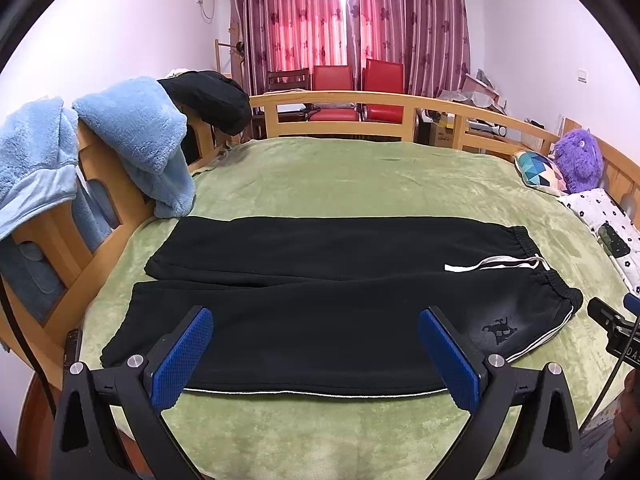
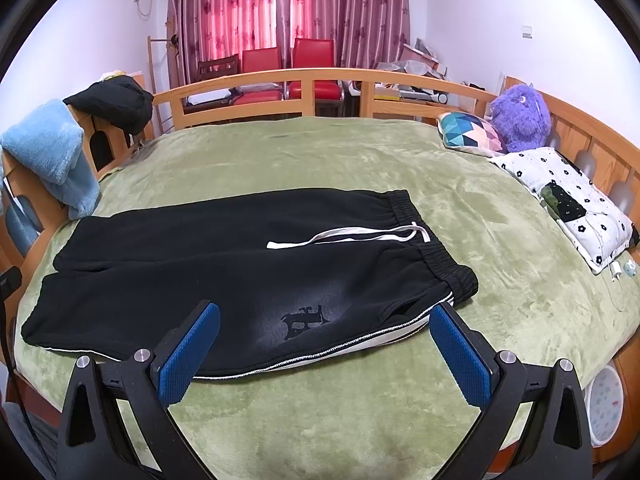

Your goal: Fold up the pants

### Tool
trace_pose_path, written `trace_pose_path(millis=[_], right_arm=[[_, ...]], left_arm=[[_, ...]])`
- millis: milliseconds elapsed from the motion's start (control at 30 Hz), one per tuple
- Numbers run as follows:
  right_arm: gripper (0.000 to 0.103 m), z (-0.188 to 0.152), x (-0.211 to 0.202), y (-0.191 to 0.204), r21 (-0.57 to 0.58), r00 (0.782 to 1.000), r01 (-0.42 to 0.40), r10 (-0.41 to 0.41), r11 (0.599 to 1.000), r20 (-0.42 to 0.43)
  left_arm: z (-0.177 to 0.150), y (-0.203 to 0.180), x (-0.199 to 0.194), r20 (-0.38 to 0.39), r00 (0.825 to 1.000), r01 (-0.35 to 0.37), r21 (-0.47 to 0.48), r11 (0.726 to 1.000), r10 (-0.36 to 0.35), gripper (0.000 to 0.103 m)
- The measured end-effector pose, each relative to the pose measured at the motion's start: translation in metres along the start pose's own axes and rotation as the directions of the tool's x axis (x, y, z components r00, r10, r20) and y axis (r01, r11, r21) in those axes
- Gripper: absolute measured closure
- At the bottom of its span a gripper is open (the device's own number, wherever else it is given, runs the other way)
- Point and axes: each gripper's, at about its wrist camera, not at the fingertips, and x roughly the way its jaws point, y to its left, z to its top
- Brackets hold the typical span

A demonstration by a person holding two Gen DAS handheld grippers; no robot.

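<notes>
Left wrist view: the black sweatpants lie flat across the middle of the frame on the green plush blanket, legs running toward the left, elastic waistband at the right with a white drawstring trailing over the fabric. The left gripper fills the lower part of the frame, its blue-padded fingers spread wide and holding nothing; their tips overlap the near leg in the picture, but whether they touch the cloth cannot be told. A dark emblem near the waistband is too dim to read. At the right edge part of the right gripper pokes in, cut off by the frame, so its spread is not readable here. A light blue fleece garment hangs over the wooden bed rail at the upper left, and a black garment beside it.

Right wrist view: the sweatpants sit left of centre, the waistband toward the middle, a white side stripe along the near edge. The right gripper stands wide apart and empty at the bottom; its left pad hides a stretch of the near hem. A purple plush toy and a patterned cushion rest at the upper right by the rail. A white floral cloth lies along the right edge, partly cut off.
</notes>
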Motion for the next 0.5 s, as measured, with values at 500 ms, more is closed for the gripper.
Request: trace_pose_path(millis=[500], right_arm=[[0.000, -0.0011, 0.0012, 0.0063, -0.012, 1.000, -0.008, 0.008, 1.000, -0.001]], left_arm=[[0.0023, 0.0056, -0.0007, -0.003, 1.000, -0.009, -0.018, 1.000, 0.009, 0.000]])
